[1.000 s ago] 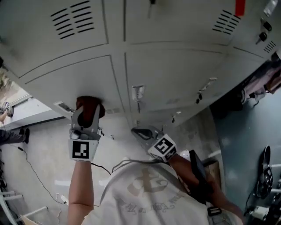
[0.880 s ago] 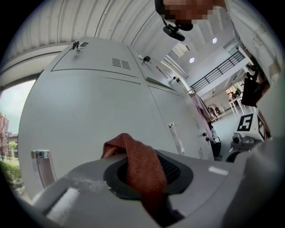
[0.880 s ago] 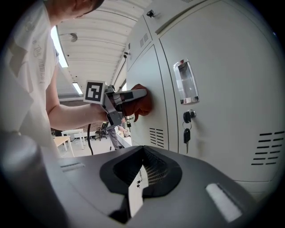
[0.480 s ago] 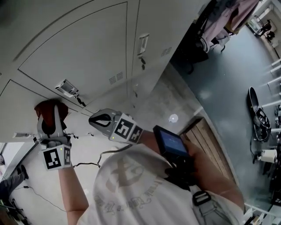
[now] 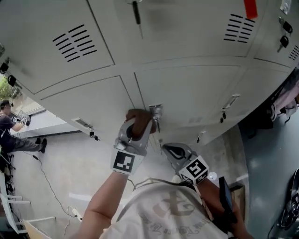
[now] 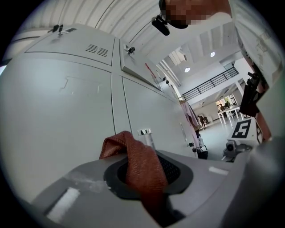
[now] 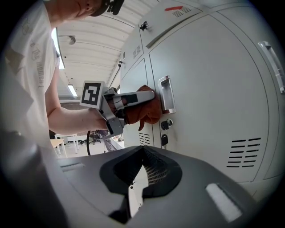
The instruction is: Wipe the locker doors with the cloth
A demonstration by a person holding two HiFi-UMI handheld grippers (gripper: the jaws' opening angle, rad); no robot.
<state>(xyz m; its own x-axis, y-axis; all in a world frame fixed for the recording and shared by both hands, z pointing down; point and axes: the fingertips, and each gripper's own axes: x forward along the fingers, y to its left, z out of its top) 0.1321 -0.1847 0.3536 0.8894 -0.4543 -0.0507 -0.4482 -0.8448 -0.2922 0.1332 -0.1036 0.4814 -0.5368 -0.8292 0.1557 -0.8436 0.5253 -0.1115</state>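
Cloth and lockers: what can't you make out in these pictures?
Cloth: head view, mostly behind the left gripper; left gripper view, lower end sunk between the jaws.
Red label: head view, cut by the top edge.
Dirt on the doors: too faint in any view.

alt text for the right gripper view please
The left gripper holds a reddish-brown cloth against the grey locker doors, beside a recessed handle. The right gripper fills the foreground, shut and empty.
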